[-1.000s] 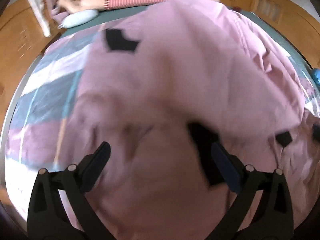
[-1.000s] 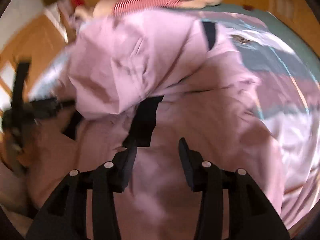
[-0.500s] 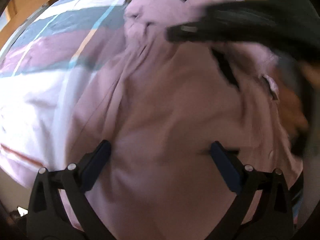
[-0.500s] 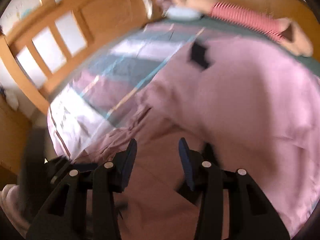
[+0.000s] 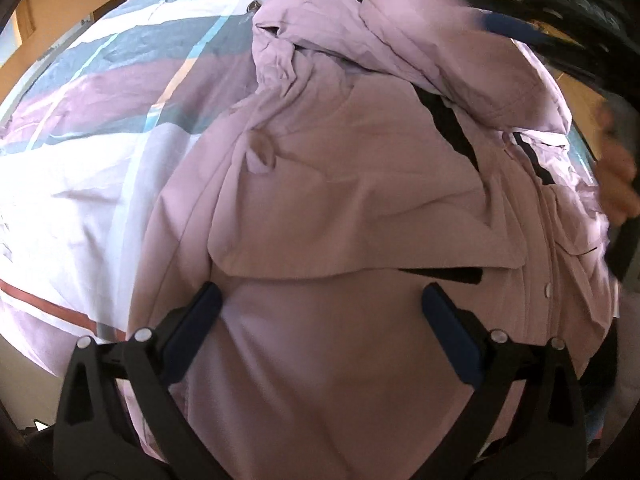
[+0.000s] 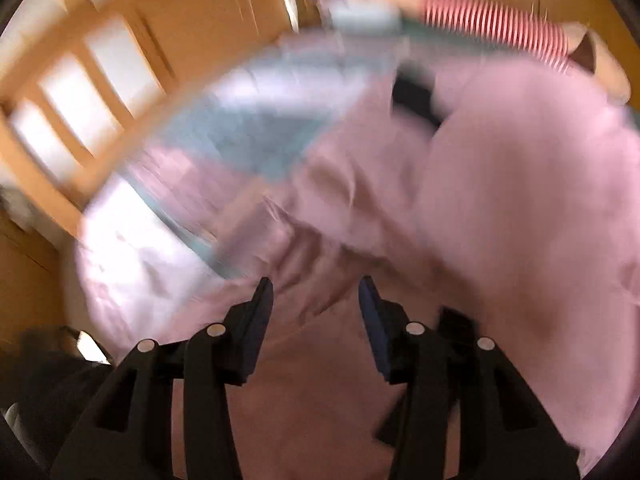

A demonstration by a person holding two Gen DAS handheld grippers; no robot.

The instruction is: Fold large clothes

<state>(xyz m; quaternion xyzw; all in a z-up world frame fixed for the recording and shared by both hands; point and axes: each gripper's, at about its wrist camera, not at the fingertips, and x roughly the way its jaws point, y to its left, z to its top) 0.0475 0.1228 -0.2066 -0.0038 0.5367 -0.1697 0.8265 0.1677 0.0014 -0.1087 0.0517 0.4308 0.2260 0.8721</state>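
The garment [image 5: 344,184] is pale mauve-pink with black trim strips and small white snaps at the right; the bedsheet [image 5: 120,92] to its left carries broad bands of grey-blue, lilac and white, with thin light-blue and peach lines and a dark red stripe near the edge; the far cushion [image 6: 492,28] is red-and-white striped; the bed frame [image 6: 192,20] is orange-brown wood.

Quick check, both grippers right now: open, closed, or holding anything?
Left gripper: jaws wide open, empty, over the pink jacket.
Right gripper: jaws open, empty, above the jacket; view is blurred.
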